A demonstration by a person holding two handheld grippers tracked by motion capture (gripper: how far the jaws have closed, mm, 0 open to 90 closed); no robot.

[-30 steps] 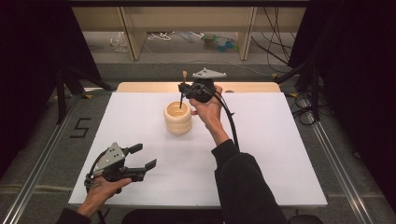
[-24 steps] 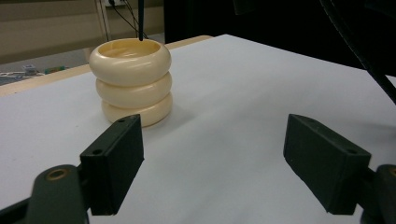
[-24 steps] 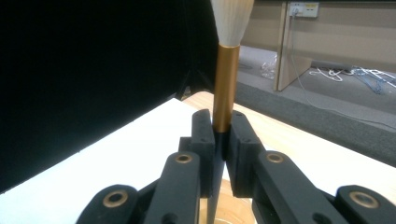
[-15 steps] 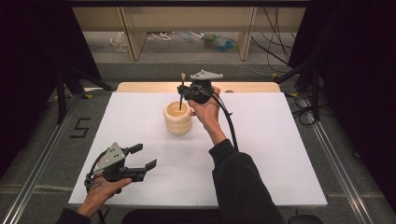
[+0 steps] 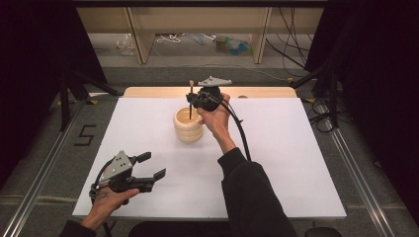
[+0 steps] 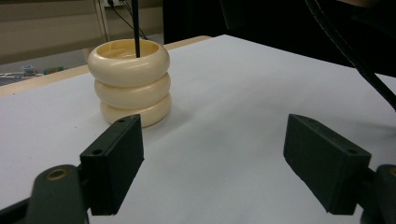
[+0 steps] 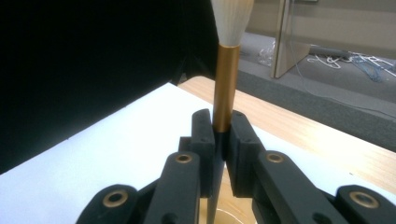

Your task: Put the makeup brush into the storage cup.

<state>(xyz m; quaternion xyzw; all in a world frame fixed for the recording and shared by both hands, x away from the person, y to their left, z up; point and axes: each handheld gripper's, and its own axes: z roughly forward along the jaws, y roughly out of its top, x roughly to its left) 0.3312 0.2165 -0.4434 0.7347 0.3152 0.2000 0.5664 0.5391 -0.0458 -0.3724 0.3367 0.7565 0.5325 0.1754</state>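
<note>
We see a white table [image 5: 296, 163] with a cream ribbed holder [image 5: 188, 126] standing on it toward the far side. Our right gripper [image 5: 191, 100] is clamped on a brush [image 7: 226, 88], upright with bristles up, its dark handle reaching down into the holder. Our left gripper [image 5: 150, 165] hangs wide apart, holding nothing, well short of the holder. A "5" [image 5: 85, 135] is marked on the floor at left

Light falls from above onto the white counter [image 5: 276, 163], which is bright and evenly lit while the surroundings sink into near black. Shadows on it are soft and faint. The high view is slightly grainy. In the right gripper view, the near jaws are blurred and the background is soft.
</note>
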